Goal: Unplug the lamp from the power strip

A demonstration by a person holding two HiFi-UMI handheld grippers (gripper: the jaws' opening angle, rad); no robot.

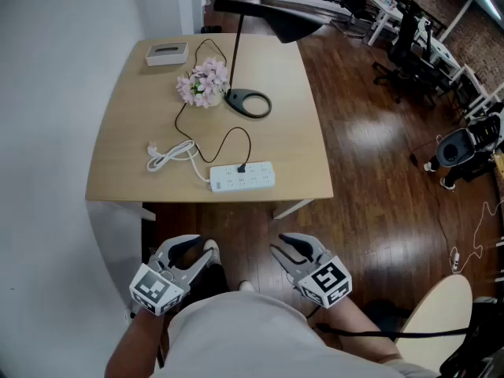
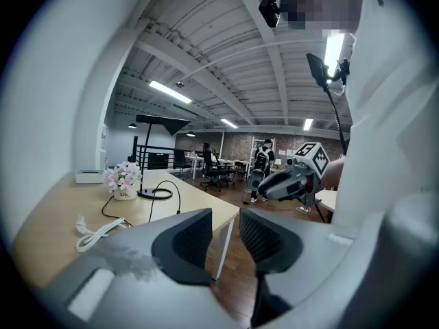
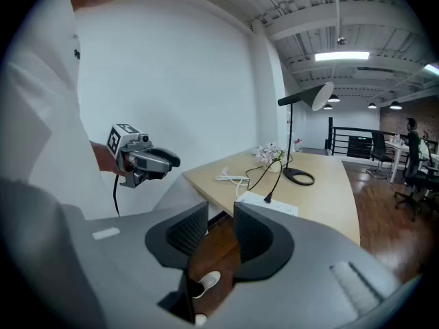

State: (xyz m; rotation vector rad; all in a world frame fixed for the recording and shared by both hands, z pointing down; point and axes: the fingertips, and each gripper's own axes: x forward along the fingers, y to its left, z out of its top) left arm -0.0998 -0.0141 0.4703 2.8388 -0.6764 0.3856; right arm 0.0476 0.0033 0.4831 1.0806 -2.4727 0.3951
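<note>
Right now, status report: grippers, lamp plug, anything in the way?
Left gripper and right gripper open, empty, short of the table. Lamp plug seated in power strip. White cord bundled beside strip, not blocking.

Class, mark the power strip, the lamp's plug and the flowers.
power strip point(image 1: 257, 179): head view, white top face.
lamp's plug point(image 1: 242, 168): head view, black plug body.
flowers point(image 1: 204, 81): head view, pink blossoms.

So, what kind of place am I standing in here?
Most likely an open-plan office or co-working loft. Black wheeled office chairs stand at white desks in the background, there is a red brick wall, and a light wooden table stands on dark wood flooring.
</note>
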